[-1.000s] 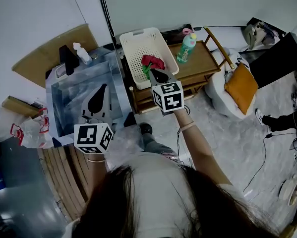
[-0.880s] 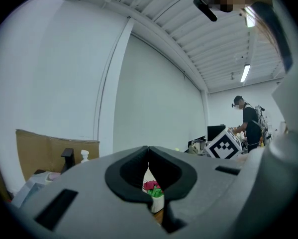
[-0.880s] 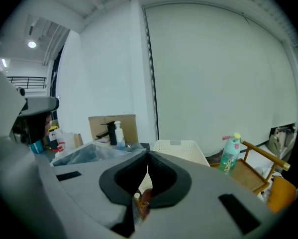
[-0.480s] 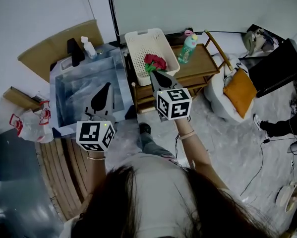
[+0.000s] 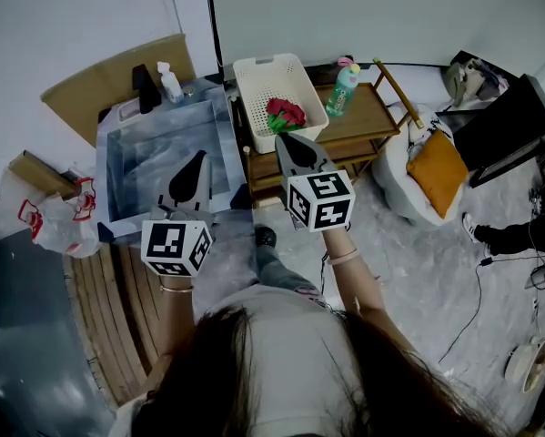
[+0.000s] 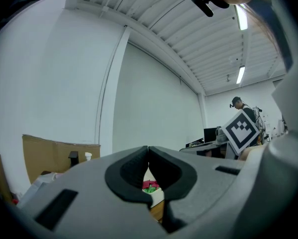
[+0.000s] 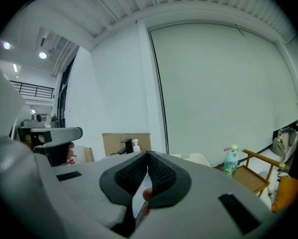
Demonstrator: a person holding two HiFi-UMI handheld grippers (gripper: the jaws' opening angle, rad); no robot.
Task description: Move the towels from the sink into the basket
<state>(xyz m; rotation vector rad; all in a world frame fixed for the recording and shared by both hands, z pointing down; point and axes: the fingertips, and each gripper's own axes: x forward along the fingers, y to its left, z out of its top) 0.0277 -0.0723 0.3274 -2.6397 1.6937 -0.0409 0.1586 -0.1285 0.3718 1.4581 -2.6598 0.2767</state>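
Both left gripper (image 5: 198, 155) and right gripper (image 5: 282, 138) fingers pressed together, red towel (image 5: 287, 112) in basket (image 5: 255, 66), sink (image 5: 149, 157) interior murky

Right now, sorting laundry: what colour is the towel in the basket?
Towel: red with green, best in head view.

left hand-held gripper (image 5: 197, 155): grey | right hand-held gripper (image 5: 280, 137): grey | marker cubes (image 5: 174, 247): black-white

Found white walls (image 5: 363, 7) and a ribbed ceiling (image 6: 178, 34) with lit strip lights (image 6: 241, 74). Noted grey marbled floor (image 5: 418, 271), wooden slats (image 5: 108, 317) at left. Recorded a wooden table (image 5: 372, 116) against the wall, an orange cushion (image 5: 439, 167) on a white seat (image 5: 395, 167) beside it, a cardboard sheet (image 5: 99, 85) leaning further left.
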